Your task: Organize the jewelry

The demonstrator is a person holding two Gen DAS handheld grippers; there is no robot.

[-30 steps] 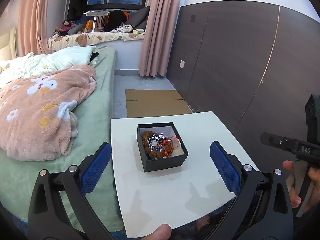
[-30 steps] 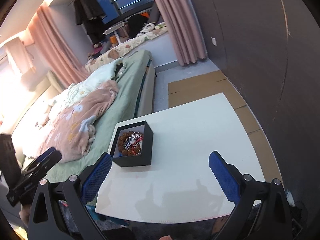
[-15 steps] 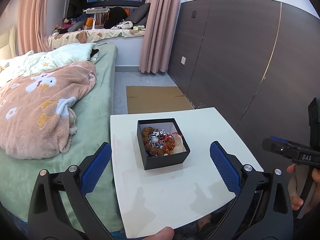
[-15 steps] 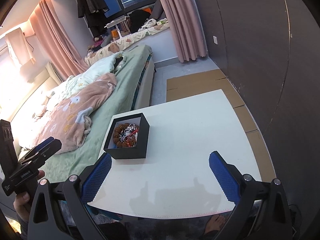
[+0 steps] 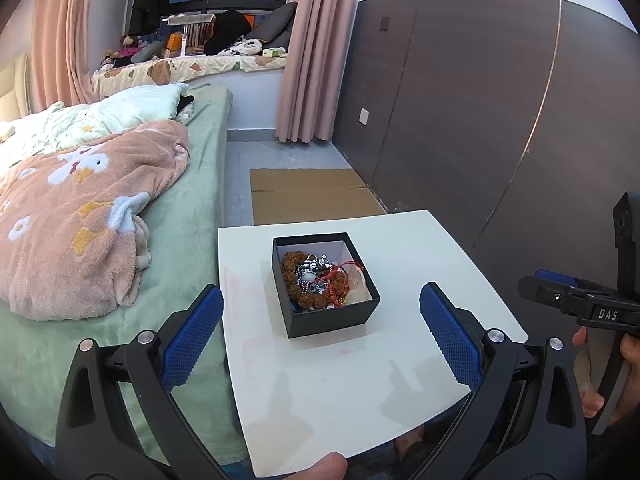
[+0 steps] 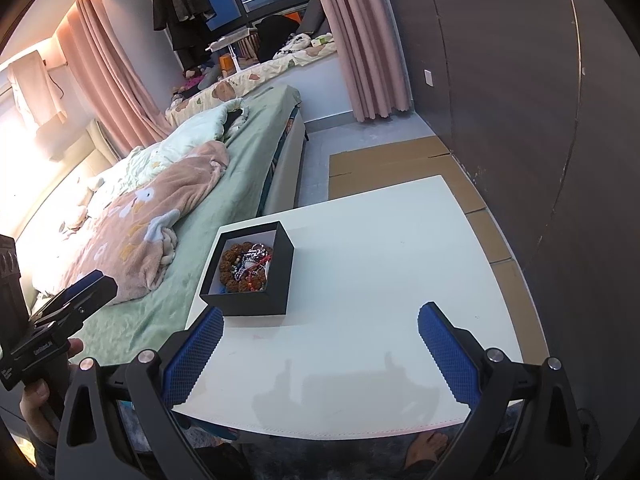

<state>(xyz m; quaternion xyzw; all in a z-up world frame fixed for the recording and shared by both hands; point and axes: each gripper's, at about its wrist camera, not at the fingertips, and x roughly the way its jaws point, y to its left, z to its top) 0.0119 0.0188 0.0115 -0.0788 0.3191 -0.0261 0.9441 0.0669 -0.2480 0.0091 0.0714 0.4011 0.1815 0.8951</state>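
— Left wrist view first: what's different from a second ago?

— Not much. My left gripper (image 5: 320, 324) has drifted a touch, so the black box (image 5: 325, 285) sits a little lower and nearer between its fingers (image 5: 192, 336); they're spread wide with nothing in them. The jewelry (image 5: 320, 280) — brown beads, a silvery chain, red cord — lies heaped inside the box, on the white counter (image 5: 400, 360). Off to the right my other hand (image 5: 600, 360) has carried its tool lower.

— And the right wrist view?

— My right gripper (image 6: 320, 344) has swung in closer; the box is now just past its left finger (image 6: 196, 344), off-centre. Fingers wide, empty. The counter around the box is bare.

— So where does the task stand?

— I'd judge it either way: a tangle waiting to be sorted, or everything gathered back in. The approach settles neither.
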